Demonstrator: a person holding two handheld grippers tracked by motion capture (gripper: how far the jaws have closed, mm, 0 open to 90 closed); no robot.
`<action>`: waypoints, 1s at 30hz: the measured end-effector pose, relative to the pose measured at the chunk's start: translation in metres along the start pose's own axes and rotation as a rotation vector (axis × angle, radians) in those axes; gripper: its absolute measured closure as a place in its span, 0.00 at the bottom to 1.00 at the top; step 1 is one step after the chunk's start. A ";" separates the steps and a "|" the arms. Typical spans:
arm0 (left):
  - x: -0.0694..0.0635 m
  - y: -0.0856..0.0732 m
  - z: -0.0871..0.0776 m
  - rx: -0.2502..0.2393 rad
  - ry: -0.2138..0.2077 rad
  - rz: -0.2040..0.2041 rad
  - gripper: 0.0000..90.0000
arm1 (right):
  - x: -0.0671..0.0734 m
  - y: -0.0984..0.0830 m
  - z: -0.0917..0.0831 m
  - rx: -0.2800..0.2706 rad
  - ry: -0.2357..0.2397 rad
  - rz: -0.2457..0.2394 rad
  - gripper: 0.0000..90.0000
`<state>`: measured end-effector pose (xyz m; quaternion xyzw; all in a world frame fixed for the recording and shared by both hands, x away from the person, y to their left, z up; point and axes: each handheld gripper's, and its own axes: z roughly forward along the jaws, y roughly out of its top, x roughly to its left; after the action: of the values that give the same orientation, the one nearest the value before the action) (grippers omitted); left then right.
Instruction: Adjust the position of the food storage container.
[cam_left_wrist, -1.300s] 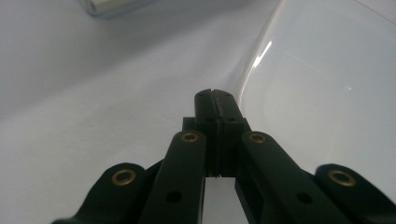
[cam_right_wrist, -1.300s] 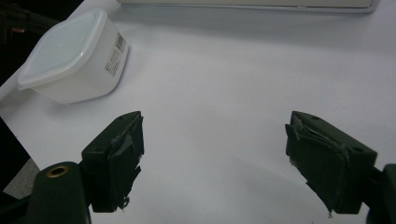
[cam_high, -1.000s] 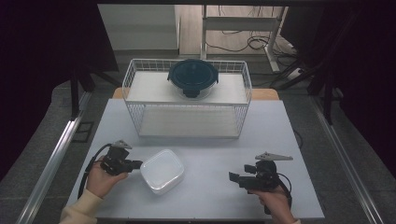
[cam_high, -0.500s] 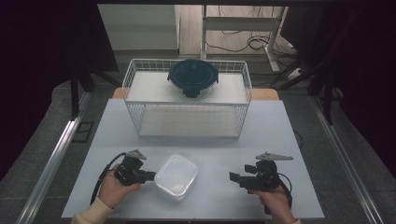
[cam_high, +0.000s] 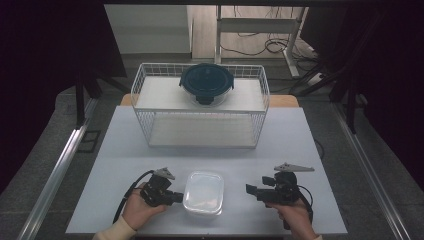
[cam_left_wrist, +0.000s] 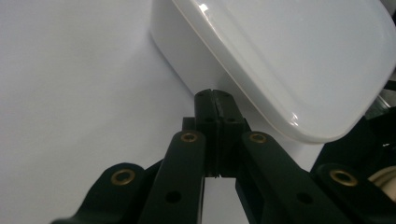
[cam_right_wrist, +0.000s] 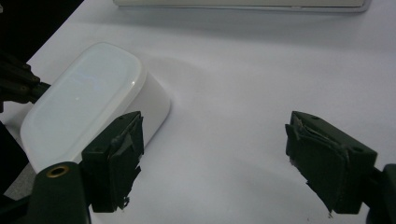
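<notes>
Item: white rounded-rectangular plastic container with a translucent snap lid (cam_high: 203, 192), lying flat on the white table (cam_high: 310, 135), directly ahead of the left gripper (cam_high: 176, 198) and touching its tips.

Left gripper: jaws fully closed on each other, holding nothing, tips butted against the container's side wall (cam_left_wrist: 187, 74).

Right gripper (cam_right_wrist: 212, 161): jaws spread wide, empty; the container lies ahead of it and apart from its pads.

Risks, as judged: a push from closed tips set off-centre could spin the smooth-sided container instead of sliding it straight; too much travel could drive it into the right gripper's open jaws askew.

Appearance: glossy, lid seated, corners soft, contents not visible.
</notes>
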<state>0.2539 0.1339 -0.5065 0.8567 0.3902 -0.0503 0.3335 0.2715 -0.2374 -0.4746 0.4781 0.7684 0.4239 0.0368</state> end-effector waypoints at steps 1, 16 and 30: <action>-0.002 0.001 0.002 0.001 -0.004 0.002 1.00 | 0.000 0.000 0.000 0.000 -0.001 0.001 0.21; 0.007 -0.008 -0.028 -0.204 0.010 -0.093 0.83 | -0.001 0.001 -0.003 -0.006 0.001 -0.004 0.21; 0.016 -0.011 -0.034 -0.255 -0.005 -0.241 0.29 | 0.003 0.002 -0.004 -0.018 0.031 -0.048 0.21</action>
<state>0.2511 0.1702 -0.4918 0.7544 0.4925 -0.0421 0.4319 0.2695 -0.2374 -0.4694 0.4524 0.7763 0.4372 0.0395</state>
